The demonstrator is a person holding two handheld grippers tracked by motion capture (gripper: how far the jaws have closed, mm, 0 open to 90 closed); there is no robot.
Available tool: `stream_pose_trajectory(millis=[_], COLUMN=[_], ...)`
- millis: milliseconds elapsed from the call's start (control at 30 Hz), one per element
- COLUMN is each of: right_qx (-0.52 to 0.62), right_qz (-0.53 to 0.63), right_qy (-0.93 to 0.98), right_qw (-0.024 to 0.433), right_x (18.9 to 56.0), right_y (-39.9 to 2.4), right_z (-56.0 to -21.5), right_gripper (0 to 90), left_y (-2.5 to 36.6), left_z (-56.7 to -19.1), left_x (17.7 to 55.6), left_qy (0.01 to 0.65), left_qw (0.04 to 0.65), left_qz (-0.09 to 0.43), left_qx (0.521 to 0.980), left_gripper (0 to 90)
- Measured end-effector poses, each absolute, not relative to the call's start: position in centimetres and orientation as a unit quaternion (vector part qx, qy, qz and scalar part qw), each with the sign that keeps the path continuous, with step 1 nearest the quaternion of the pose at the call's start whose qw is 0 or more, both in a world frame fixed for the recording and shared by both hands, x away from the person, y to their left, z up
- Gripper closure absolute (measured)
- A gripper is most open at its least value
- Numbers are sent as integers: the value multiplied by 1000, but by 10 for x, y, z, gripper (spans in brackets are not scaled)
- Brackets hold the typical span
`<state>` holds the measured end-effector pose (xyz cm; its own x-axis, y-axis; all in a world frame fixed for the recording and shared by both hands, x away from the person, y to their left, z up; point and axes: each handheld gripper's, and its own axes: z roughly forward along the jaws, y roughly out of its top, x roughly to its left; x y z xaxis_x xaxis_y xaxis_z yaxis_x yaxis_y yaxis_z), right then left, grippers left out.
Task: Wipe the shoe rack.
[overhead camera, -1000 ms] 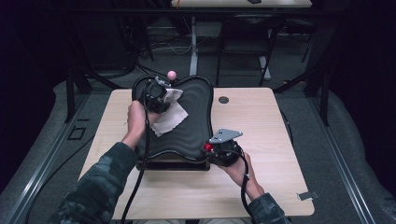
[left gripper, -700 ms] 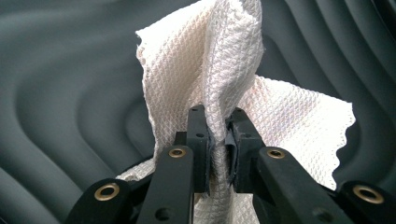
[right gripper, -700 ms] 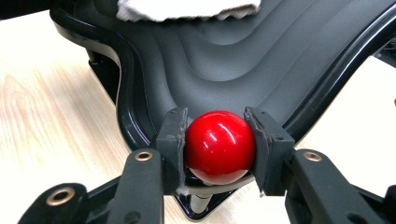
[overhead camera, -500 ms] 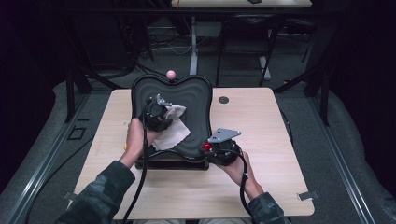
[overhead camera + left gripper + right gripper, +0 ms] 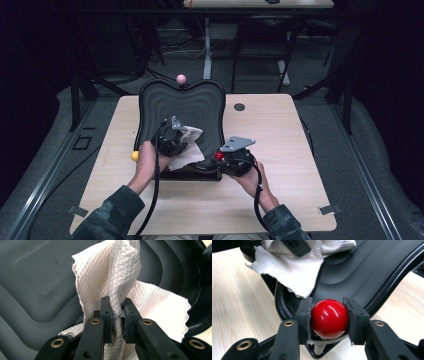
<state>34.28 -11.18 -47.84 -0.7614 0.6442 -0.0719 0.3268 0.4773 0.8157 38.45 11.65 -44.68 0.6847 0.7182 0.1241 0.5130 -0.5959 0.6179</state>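
A black moulded tray (image 5: 200,102) with ridged contours lies on the wooden table (image 5: 280,130). It has ball knobs at its corners: pink (image 5: 181,78) at the far edge, yellow (image 5: 135,156) at the near left, red (image 5: 219,155) at the near right. My left gripper (image 5: 176,135) is shut on a bunched white cloth (image 5: 187,145) over the tray's near part; the left gripper view has the cloth (image 5: 117,280) pinched between the jaws (image 5: 117,315) above the tray (image 5: 37,285). My right gripper (image 5: 329,315) is shut on the red knob (image 5: 329,318) at the tray's rim (image 5: 387,282).
A small dark round grommet (image 5: 239,107) sits in the table top, right of the tray. Bare wood lies to the right and in front of the tray. Dark metal frames and cables stand beyond the far edge of the table.
My left gripper has dragged the cloth from the tray's far left part toward its near edge. The pink knob, covered before, is in sight. The right gripper has stayed on the red knob.
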Motion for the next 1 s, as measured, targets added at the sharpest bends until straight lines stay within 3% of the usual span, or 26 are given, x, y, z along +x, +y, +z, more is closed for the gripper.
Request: stream_pose_trajectory(millis=[233, 367, 1000], right_qx=[307, 301, 295], right_qz=[419, 417, 417], right_qy=[833, 838, 839], right_qw=[190, 182, 187], right_x=[339, 338, 337], right_y=[-118, -118, -117], right_z=[-475, -476, -477], right_gripper=[543, 592, 597], left_y=[118, 123, 105], left_z=[-449, -450, -444], left_x=[379, 377, 390], left_qy=[342, 349, 341], left_qw=[273, 280, 294], left_qz=[191, 180, 187], left_qx=[878, 876, 873], left_gripper=[819, 818, 814])
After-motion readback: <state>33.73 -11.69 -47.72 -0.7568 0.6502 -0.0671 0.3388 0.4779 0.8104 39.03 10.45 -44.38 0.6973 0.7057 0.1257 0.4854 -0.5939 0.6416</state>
